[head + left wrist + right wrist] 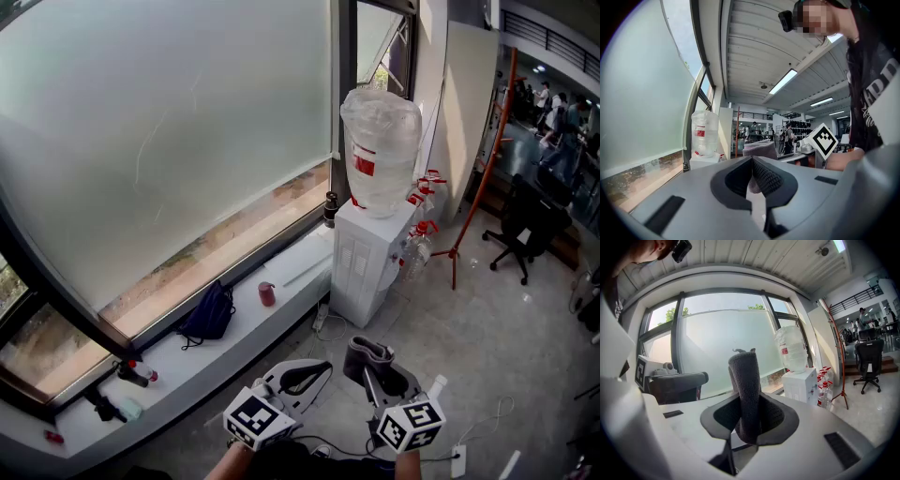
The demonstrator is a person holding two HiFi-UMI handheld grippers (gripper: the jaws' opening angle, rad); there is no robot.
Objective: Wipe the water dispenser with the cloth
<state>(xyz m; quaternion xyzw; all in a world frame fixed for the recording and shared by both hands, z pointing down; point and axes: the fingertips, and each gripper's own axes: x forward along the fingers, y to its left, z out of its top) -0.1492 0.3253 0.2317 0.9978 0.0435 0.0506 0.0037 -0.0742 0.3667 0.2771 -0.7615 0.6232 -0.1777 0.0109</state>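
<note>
Seen from above, the white water dispenser stands far off by the window, its clear water bottle on top, with spare red-capped bottles just to its right. A dark bag and a red cup sit on the windowsill to the left. Near the bottom edge, the left gripper and right gripper are side by side, well short of the dispenser. A grey cloth sticks up from the right one.

The left gripper view shows the left gripper with its jaws pressed together and nothing between them. The cloth shows just beyond them, and the water bottle is far off at the left.

In the right gripper view, the right gripper is clamped on the cloth — a folded strip standing upright between the jaws. The dispenser is far off to the right, with an office chair further right.
</note>
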